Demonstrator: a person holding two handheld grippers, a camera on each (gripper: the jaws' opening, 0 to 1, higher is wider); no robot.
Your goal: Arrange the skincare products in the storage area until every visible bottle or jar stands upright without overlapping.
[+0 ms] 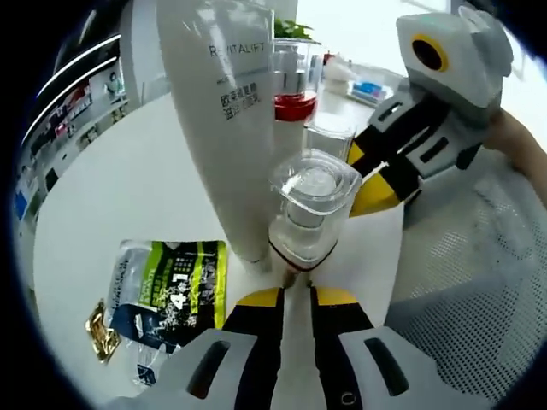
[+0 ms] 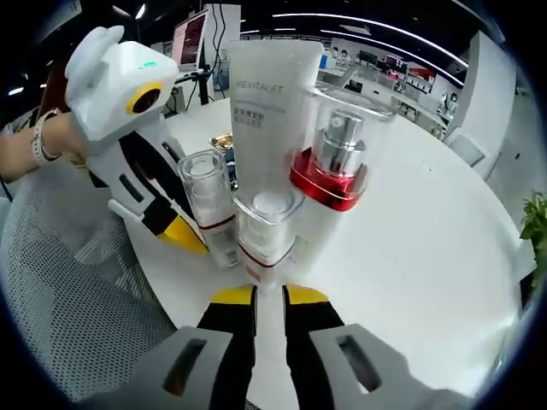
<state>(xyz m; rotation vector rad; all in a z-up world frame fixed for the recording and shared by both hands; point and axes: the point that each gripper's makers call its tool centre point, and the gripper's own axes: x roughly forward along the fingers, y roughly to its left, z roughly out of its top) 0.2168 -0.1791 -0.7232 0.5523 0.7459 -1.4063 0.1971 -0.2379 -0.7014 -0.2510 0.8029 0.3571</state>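
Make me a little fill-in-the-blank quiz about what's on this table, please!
1. The tall white tube is printed with the word ____.
2. The pump bottle has a ____ collar.
3. The green-and-blue sachet is ____ on the table, not standing.
4. The clear-capped bottle stands beside the ____.

Missing words: REVITALIFT; red; lying flat; tube

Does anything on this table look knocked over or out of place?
The tall white tube, the red-based pump bottle and the small clear-capped bottles all stand upright. The odd ones out are the flat green sachet and a gold wrapper lying on the table, apart from the bottles.
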